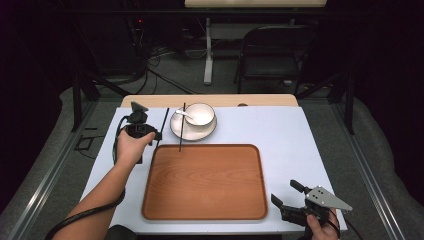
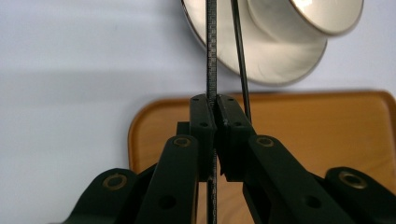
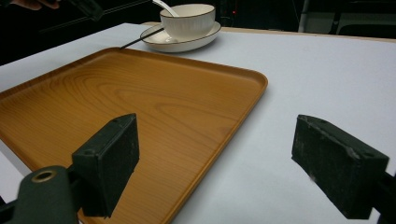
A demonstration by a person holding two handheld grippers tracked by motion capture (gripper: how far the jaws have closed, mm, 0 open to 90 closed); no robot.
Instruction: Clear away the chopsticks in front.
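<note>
1. The left tongs (image 1: pixel 159 134) are clenched on one black chopstick (image 1: pixel 164 121), lifted beside the plate (image 1: pixel 176 131).
2. The other chopstick (image 1: pixel 182 127) leans across that plate.
3. The right tongs (image 1: pixel 287 194) gape, released, by the wooden tray (image 1: pixel 205 182).

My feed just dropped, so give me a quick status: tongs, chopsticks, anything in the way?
Left tongs shut on one chopstick, lifted beside the plate. Right tongs open, holding nothing, by the tray corner. Second chopstick leans across the plate rim. Tray bare.

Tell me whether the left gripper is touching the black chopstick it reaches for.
Touching. In the left gripper view the left gripper has its fingers shut on one black chopstick, which runs straight between them with no gap either side.
</note>
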